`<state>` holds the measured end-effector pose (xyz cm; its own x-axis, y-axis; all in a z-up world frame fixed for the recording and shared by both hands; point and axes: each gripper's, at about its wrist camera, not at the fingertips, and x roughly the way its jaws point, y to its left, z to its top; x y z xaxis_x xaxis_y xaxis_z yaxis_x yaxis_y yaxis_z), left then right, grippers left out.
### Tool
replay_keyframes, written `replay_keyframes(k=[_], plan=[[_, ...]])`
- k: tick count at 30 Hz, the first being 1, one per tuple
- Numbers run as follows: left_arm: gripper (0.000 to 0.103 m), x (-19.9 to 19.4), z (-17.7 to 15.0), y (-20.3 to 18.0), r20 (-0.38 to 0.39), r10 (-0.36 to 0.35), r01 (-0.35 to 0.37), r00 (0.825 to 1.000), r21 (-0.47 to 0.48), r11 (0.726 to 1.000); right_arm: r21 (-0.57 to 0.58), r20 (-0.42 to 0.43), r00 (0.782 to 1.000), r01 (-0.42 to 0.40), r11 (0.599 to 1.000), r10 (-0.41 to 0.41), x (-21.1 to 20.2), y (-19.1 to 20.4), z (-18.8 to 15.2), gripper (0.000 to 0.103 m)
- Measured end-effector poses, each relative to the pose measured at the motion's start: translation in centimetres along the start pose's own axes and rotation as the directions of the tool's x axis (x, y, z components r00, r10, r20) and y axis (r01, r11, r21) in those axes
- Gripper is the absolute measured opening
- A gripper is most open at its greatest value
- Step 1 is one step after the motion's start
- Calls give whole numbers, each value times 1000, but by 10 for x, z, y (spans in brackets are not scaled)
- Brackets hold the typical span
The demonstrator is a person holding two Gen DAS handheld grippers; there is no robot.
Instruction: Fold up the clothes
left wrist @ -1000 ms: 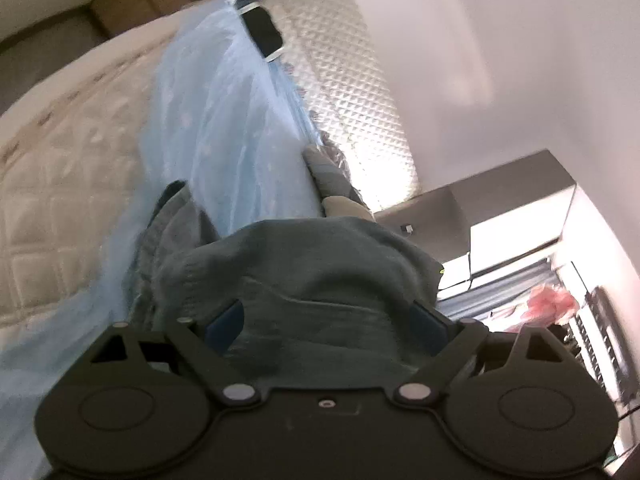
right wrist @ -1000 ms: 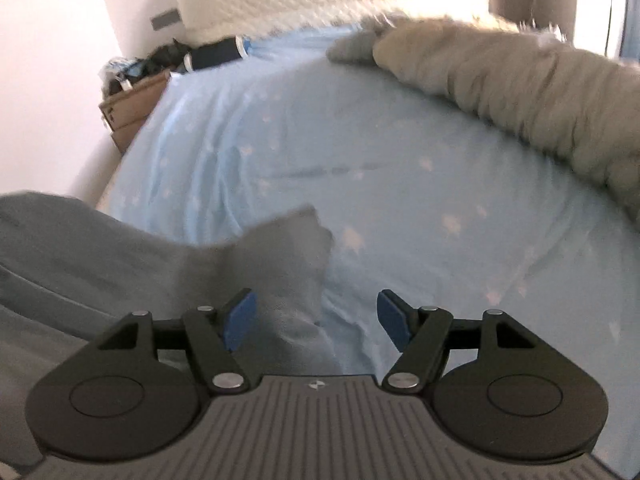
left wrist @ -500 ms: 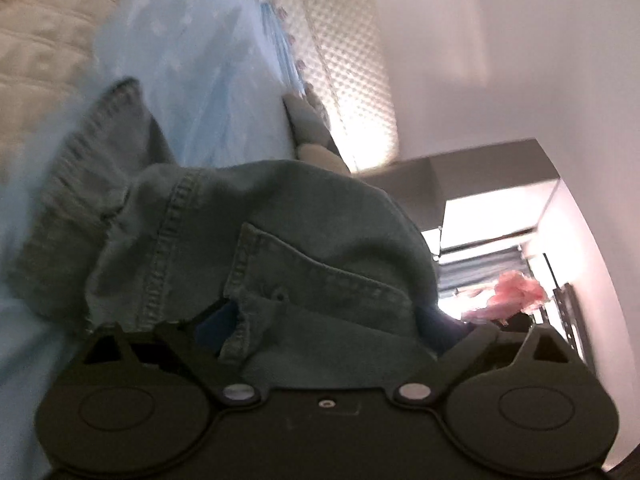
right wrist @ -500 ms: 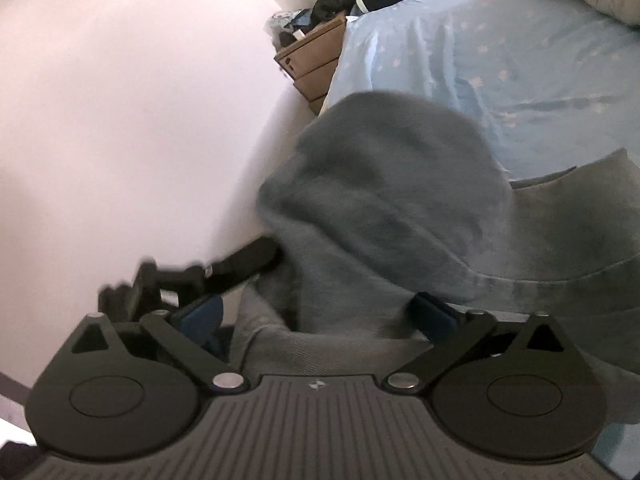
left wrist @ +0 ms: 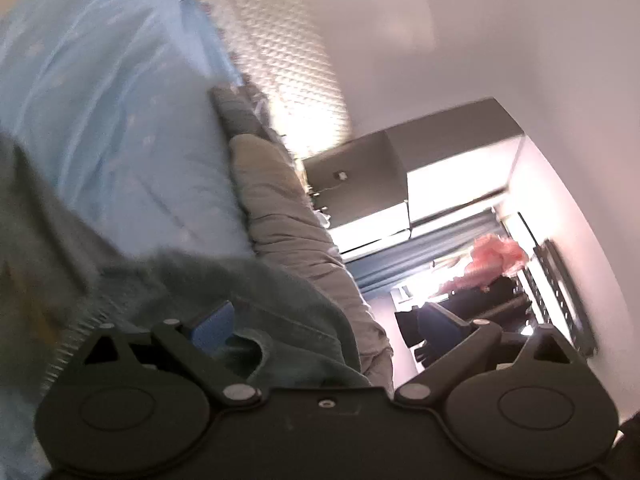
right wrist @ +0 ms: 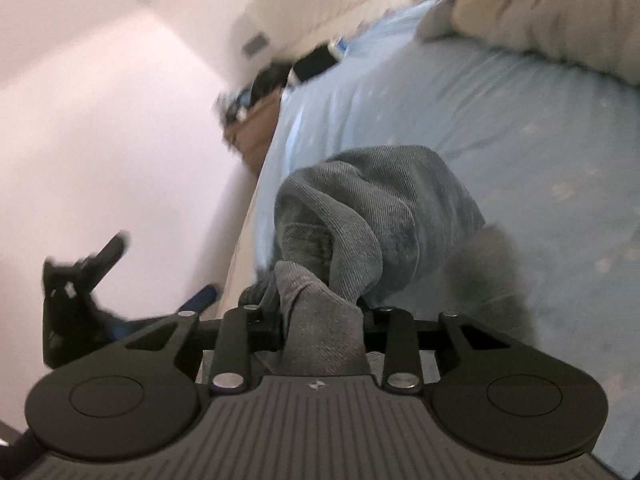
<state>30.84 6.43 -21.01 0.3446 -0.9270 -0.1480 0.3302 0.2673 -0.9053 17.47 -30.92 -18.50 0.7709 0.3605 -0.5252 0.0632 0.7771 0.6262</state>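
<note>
**Inspector:** Report the right gripper.

**Me:** My right gripper (right wrist: 323,320) is closing, and its jaws have a bunched fold of the grey-blue denim garment (right wrist: 372,216) pinched between them. The cloth rises from the grip in a rumpled hump over the edge of the pale blue star-printed bedsheet (right wrist: 520,128).

**Inspector:** And the left?

**Me:** My left gripper (left wrist: 324,324) stands wide. One blue pad (left wrist: 212,322) lies against the denim, which is heaped over that side; the other pad (left wrist: 440,326) is clear of it, with nothing pressed between the two. In the right wrist view the left gripper shows blurred, off the side of the bed, near the white wall (right wrist: 100,140).

**Inspector:** Surroundings?

**Me:** A beige-grey rumpled blanket (right wrist: 552,12) runs along the far side of the sheet. A cream quilted headboard (left wrist: 280,60) stands behind the bed, a brown wooden nightstand (right wrist: 256,128) at its corner with dark items on top, too blurred to identify.
</note>
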Motion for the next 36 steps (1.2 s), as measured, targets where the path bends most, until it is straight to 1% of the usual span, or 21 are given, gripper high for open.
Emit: replay_keyframes(k=[2, 4, 6, 7, 9, 10, 12, 16, 19, 20, 21, 22, 23, 25, 26, 28, 30, 32, 34, 35, 36], plan=[[98, 3, -7, -11, 1, 46, -46, 999, 63, 997, 7, 25, 1000, 3, 1000, -3, -22, -25, 10, 33], [98, 3, -17, -17, 5, 126, -125, 992, 126, 984, 28, 47, 999, 1, 1000, -3, -43, -53, 17, 33], [98, 3, -29, -13, 5, 242, -239, 970, 178, 955, 59, 74, 997, -13, 998, 9, -57, -88, 21, 33], [98, 2, -35, -8, 3, 308, -302, 952, 198, 933, 73, 81, 997, -28, 997, 22, -60, -106, 23, 33], [97, -1, -47, 3, 0, 438, -426, 899, 233, 874, 87, 84, 995, -51, 995, 44, -69, -142, 24, 34], [95, -4, -53, 10, 4, 501, -486, 865, 248, 838, 88, 79, 996, -51, 995, 44, -72, -158, 23, 34], [95, -14, -63, 24, 19, 614, -598, 789, 247, 762, 126, 53, 998, -43, 991, 36, -73, -193, 22, 35], [94, -34, -77, 49, 43, 758, -741, 650, 255, 621, 231, 29, 999, 23, 973, -31, -75, -258, 11, 40], [94, -41, -82, 61, 55, 816, -796, 576, 265, 544, 325, 30, 995, 79, 942, -93, -79, -289, 0, 48], [94, -42, -84, 64, 62, 835, -813, 547, 277, 512, 333, 27, 991, 113, 936, -129, -83, -289, -4, 56], [94, -42, -85, 65, 68, 851, -827, 521, 289, 483, 333, 22, 985, 152, 931, -168, -88, -287, -7, 60], [94, -46, -86, 67, 73, 860, -835, 505, 296, 464, 332, 17, 978, 191, 924, -208, -93, -284, -10, 67], [94, -53, -88, 68, 78, 863, -839, 499, 294, 458, 325, 10, 968, 234, 916, -251, -97, -281, -12, 74], [94, -62, -90, 69, 89, 867, -848, 491, 274, 453, 313, 14, 945, 307, 899, -328, -113, -274, -15, 74], [94, -65, -90, 70, 97, 864, -851, 494, 259, 457, 298, 10, 928, 353, 887, -373, -122, -272, -15, 75], [94, -72, -89, 73, 114, 860, -855, 498, 230, 465, 272, 28, 876, 456, 847, -481, -129, -261, -8, 75], [94, -79, -91, 78, 125, 866, -864, 485, 225, 451, 217, 91, 837, 512, 831, -539, -139, -236, -2, 75], [94, -85, -91, 84, 137, 871, -870, 471, 236, 433, 135, 173, 785, 580, 803, -595, -148, -198, 6, 76], [94, -93, -92, 90, 139, 878, -877, 458, 234, 421, 58, 230, 780, 587, 808, -583, -139, -168, 19, 77], [94, -97, -92, 93, 139, 881, -880, 452, 233, 414, 14, 249, 787, 580, 814, -565, -132, -153, 25, 77], [94, -101, -93, 96, 134, 881, -879, 454, 227, 419, -33, 265, 805, 557, 830, -530, -117, -135, 31, 77]])
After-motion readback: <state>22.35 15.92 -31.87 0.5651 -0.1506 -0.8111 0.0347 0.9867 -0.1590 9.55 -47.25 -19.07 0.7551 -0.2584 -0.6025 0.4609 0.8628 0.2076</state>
